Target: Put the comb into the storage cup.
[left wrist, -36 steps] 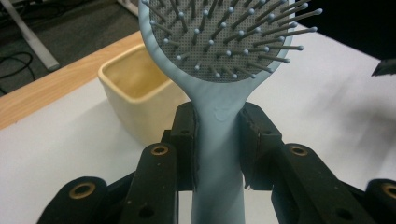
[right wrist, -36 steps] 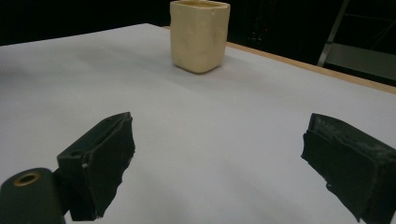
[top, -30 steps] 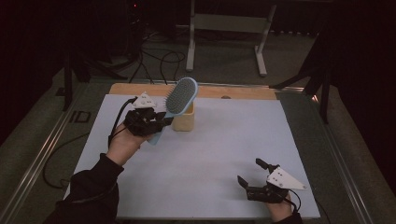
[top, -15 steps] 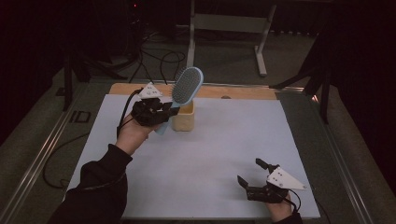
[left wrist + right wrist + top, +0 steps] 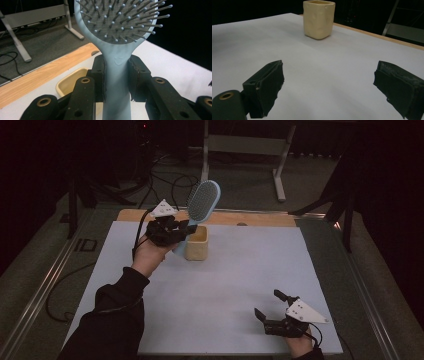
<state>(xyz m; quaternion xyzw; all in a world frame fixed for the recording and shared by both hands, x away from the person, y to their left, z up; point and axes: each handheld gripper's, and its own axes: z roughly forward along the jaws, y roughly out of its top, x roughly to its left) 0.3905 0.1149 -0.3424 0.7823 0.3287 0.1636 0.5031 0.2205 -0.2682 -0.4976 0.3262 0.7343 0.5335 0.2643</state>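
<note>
Now hairbrush (image 5: 117, 72) handle between left tool (image 5: 117, 75) pads.

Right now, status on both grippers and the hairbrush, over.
Left gripper shut on hairbrush handle, head up beside the yellow cup. Right gripper open, empty, low over the white mat. Nothing in the way.

Room's dim from my seat; the high view goes near black past the white table sheet (image 5: 230, 285), which catches soft overhead light with no hard glare. Faint shadow beside the cream cup (image 5: 196, 244). Left gripper view is brighter: hairbrush (image 5: 117, 50) sharp, its jaws soft and close. Right gripper view: near pads blurred, cup fairly crisp, backdrop black. Mild grain everywhere, no motion blur I can spot.
</note>
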